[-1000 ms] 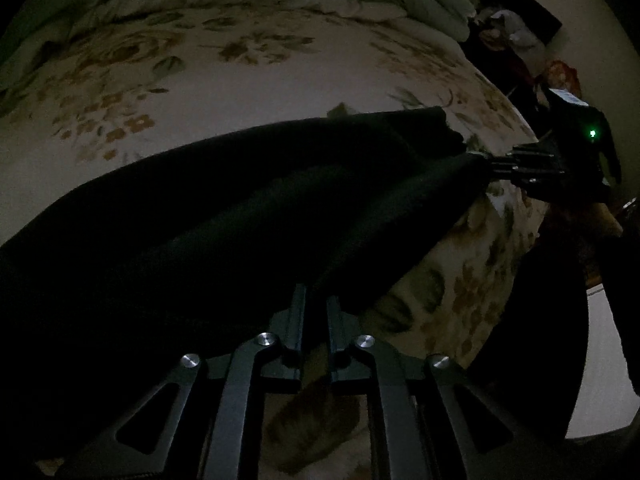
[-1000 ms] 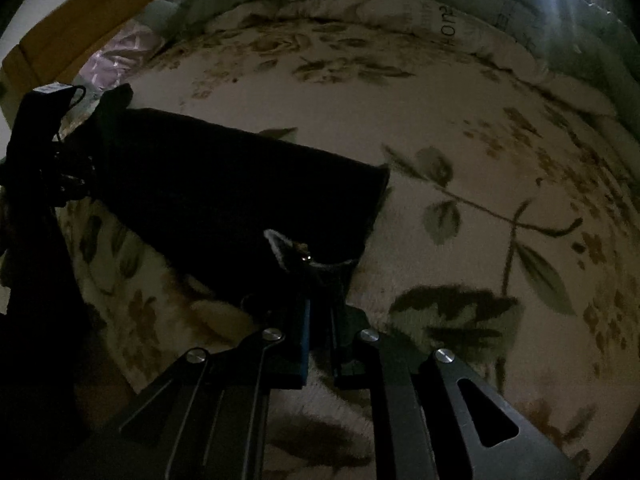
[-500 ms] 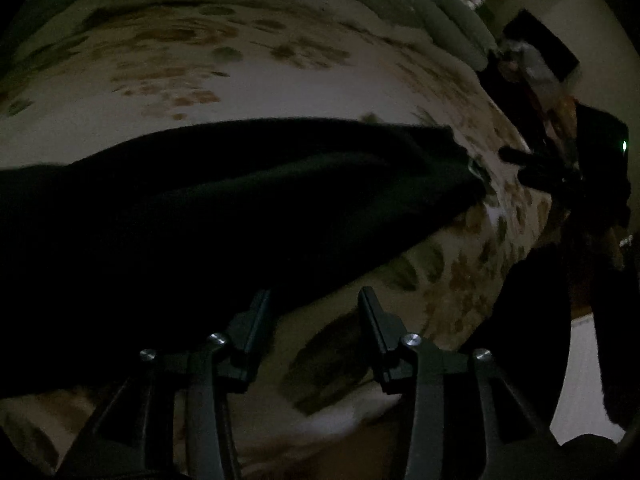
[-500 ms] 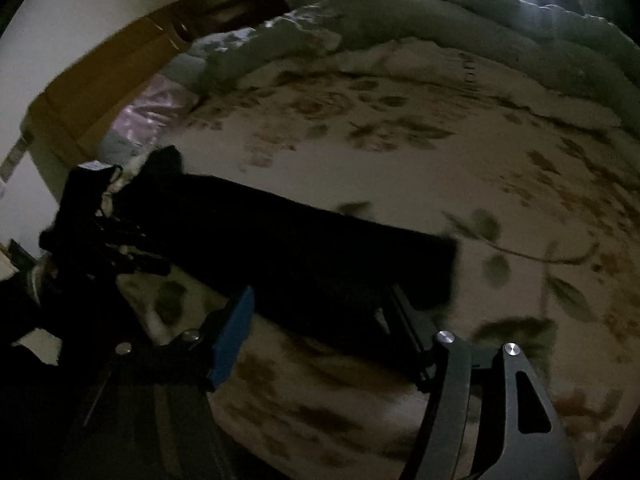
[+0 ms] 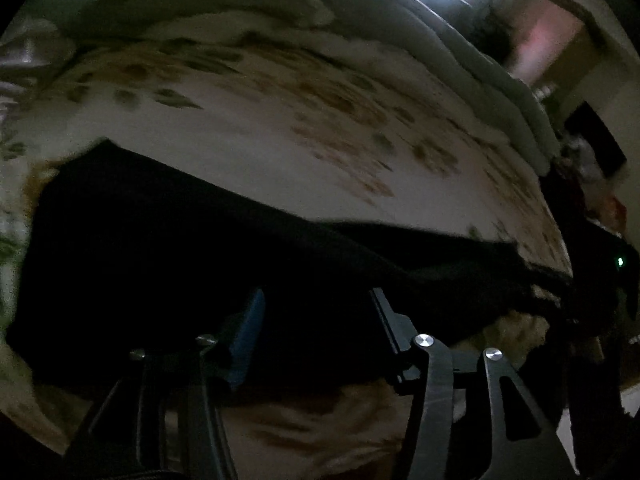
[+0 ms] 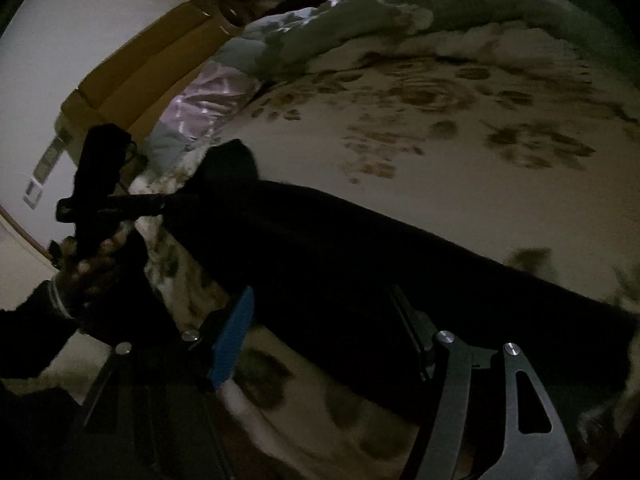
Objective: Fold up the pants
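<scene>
Pants: the black pants [image 5: 200, 272] lie as a long, narrow dark band on the bed, just ahead of both my tongs and close to the bed's near edge; they look already doubled lengthwise, though the dim light hides the layers.

Long axis: it runs crosswise to my reach, from in front of my left tongs over to in front of my right tongs, roughly along the bed's edge. In the right view, one end bunches up into a small peak [image 6: 230, 160] near my left tongs.

Left tongs: my left tongs [image 5: 316, 320] are spread wide and hold nothing; the cloth lies just beyond the tips.

Right tongs: my right tongs [image 6: 320, 320] are likewise parted and empty, hanging over the band's other end.

Why so: I judge the cloth is laid flat so it settles before the next fold, and each of my tongs waits at one end so I can take an end and bring it over toward the other.

Bed: the floral bedspread [image 6: 440, 168] carries the pants; a rumpled quilt [image 5: 460, 48] is heaped beyond them, at the far side.
</scene>
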A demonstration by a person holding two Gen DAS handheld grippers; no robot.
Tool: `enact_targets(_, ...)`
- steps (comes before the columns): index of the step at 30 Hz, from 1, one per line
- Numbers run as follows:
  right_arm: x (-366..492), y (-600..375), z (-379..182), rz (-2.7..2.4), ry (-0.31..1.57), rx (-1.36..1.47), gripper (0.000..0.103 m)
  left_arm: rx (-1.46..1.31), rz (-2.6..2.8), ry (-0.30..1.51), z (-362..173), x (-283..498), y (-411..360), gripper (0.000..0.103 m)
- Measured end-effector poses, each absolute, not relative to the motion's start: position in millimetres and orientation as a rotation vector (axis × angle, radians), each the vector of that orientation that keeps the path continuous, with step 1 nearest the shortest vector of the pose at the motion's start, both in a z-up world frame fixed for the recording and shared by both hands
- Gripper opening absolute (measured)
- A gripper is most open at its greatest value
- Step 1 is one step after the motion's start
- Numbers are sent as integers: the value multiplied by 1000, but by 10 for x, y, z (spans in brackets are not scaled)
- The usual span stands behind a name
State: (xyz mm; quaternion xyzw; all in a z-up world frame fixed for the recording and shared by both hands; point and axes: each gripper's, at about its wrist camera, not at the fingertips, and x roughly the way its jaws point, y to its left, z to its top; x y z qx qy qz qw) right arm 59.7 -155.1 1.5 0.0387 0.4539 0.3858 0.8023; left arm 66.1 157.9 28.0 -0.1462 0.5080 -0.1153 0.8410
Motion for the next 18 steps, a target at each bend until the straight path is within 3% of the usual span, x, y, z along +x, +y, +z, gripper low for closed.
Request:
enact_targets(4, 759, -1221, -19, 863, 985, 115, 67, -303, -169, 1072, 369, 847, 2084, 58)
enact_targets(11, 1001, -804, -171, 895, 1061, 126, 67, -322, -118, 1103, 391, 1311, 2819, 79)
enact_targets(18, 1196, -572, -289, 900, 1122, 126, 67, -360, -73, 1256, 7, 1935, 3396, 80)
